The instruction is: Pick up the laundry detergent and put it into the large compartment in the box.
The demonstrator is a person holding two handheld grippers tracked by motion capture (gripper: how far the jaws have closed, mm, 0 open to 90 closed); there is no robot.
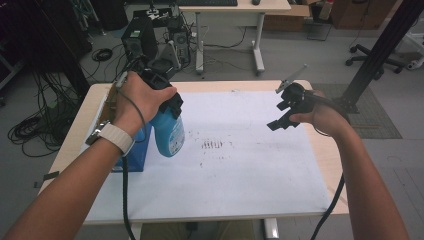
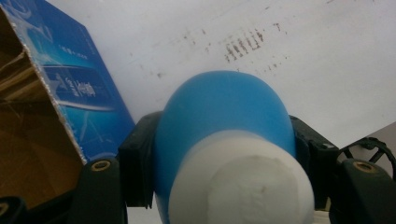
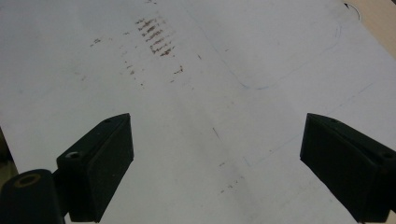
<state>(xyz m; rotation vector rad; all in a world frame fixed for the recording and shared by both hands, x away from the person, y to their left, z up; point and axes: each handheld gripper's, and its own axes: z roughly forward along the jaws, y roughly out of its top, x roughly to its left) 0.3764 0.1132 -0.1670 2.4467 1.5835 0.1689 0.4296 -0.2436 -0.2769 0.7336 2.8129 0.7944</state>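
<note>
One blue bottle with a white cap is clamped between the jaws of the left gripper, held in the air just beside one open blue box at the table's left edge. The right gripper hovers over the white sheet with its jaws wide apart and nothing between them.

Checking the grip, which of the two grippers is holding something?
The left gripper, shut on the blue bottle beside the blue box; the right gripper hangs open above the white sheet.
</note>
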